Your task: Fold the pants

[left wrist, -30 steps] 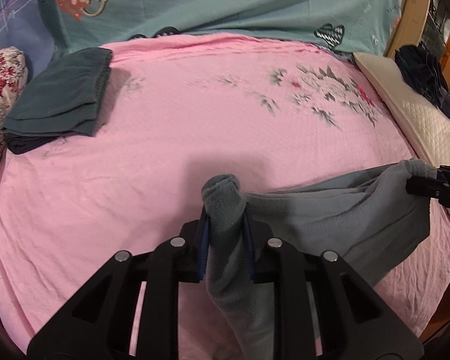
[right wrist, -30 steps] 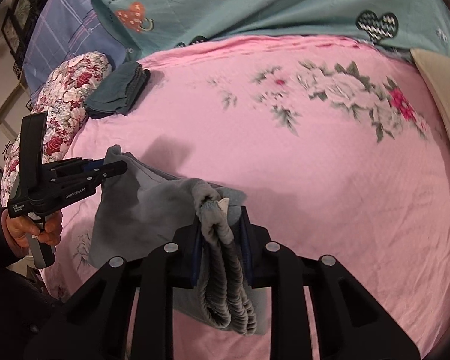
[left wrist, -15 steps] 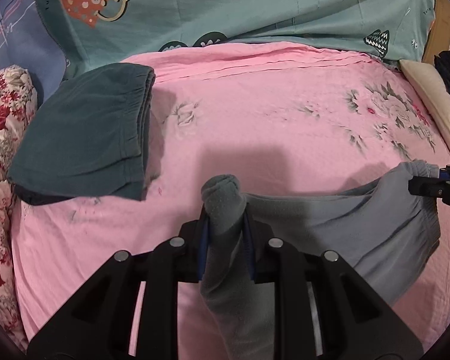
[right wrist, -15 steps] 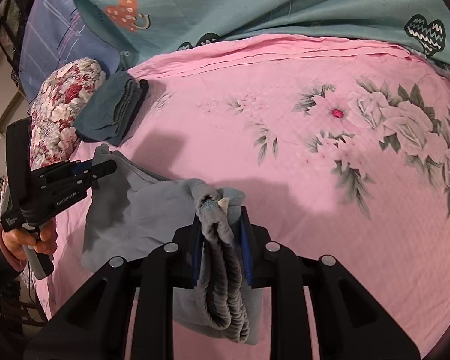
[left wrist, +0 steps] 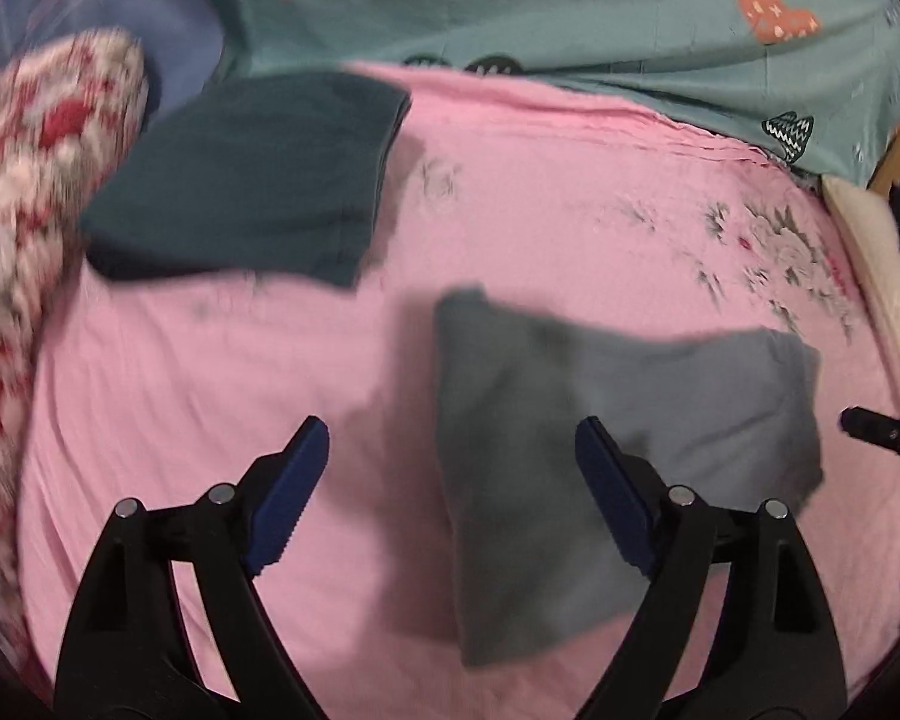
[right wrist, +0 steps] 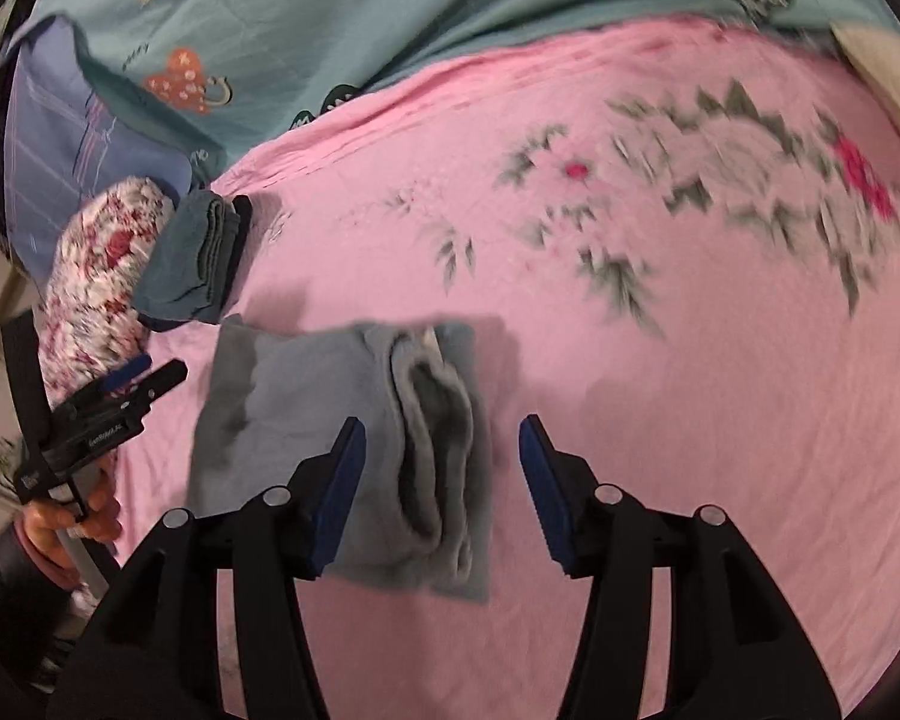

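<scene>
The grey pants (left wrist: 600, 456) lie folded into a rough square on the pink bedsheet (left wrist: 222, 396). In the right wrist view the grey pants (right wrist: 306, 414) show their bunched waistband on the right side. My left gripper (left wrist: 450, 444) is open and empty, just in front of the pants' left edge. My right gripper (right wrist: 444, 438) is open and empty over the waistband end. The left gripper also shows in the right wrist view (right wrist: 150, 378), held by a hand, left of the pants. The tip of the right gripper shows at the right edge of the left wrist view (left wrist: 870, 426).
A folded dark teal garment (left wrist: 246, 180) lies at the back left of the bed, also in the right wrist view (right wrist: 198, 258). A red floral pillow (left wrist: 24, 192) is at the left edge. A teal heart-print cover (left wrist: 570, 0) runs along the back. A cream pad (left wrist: 882, 288) borders the right side.
Both grippers have opened and let go of the grey pants, which now lie folded on the sheet. Both grippers have drawn back a little.
</scene>
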`<state>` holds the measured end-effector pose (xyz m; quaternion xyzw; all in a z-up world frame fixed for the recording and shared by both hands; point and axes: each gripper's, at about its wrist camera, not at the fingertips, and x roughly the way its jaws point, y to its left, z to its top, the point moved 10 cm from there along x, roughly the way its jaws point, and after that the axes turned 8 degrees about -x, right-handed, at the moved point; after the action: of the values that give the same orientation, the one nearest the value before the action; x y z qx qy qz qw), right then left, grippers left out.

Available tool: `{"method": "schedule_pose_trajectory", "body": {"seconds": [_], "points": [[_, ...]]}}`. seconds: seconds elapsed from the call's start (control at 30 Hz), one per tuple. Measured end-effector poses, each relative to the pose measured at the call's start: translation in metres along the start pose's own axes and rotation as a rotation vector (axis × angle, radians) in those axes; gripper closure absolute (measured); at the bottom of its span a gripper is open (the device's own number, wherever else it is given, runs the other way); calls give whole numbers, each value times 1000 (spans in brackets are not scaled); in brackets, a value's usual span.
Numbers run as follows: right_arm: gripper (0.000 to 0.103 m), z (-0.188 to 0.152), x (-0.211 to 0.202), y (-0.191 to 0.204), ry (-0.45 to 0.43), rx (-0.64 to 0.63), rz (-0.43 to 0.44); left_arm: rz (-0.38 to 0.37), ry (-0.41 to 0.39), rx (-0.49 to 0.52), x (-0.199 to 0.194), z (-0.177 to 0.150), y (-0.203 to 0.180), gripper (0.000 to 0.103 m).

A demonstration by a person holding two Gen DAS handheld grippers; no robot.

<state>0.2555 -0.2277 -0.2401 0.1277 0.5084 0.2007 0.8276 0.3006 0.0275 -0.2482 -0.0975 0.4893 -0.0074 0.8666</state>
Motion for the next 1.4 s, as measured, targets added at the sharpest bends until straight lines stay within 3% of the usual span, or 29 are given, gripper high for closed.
{"method": "schedule_pose_trajectory", "body": {"seconds": [0.1,0.23,0.37,0.5,0.53,0.57,0.67,0.73,0.93,1.1,1.2,1.27,1.33,1.4], "points": [[49,-19,-2,1,17,71,46,-19,71,-39,6,-34,2,18],[49,-36,14,5,57,113,10,11,133,-82,20,-68,10,18],[49,-47,28,13,111,148,19,0,152,-106,26,-77,9,18],[49,-48,34,15,132,130,-59,1,147,-78,29,-79,1,20],[53,-49,35,15,143,128,-82,-4,143,-67,28,-79,-1,23],[63,-50,36,14,152,123,-104,-8,138,-55,28,-78,-3,26],[78,-53,35,13,168,100,-144,-61,141,-24,24,-78,-15,54],[82,-55,32,15,166,102,-142,-53,125,5,20,-77,-21,67],[84,-57,11,35,131,55,-156,-68,97,32,3,-76,-20,85],[84,-66,-3,43,117,61,-152,-72,109,60,3,-86,-16,85],[81,-83,12,30,165,77,-187,-39,120,83,-1,-94,-10,69],[67,-93,14,22,194,106,-209,-21,90,85,-17,-90,-1,54],[67,-91,-4,20,156,126,-217,-17,35,88,-35,-80,6,44],[67,-81,-27,22,76,119,-240,-37,-1,86,-45,-61,5,43]]}}
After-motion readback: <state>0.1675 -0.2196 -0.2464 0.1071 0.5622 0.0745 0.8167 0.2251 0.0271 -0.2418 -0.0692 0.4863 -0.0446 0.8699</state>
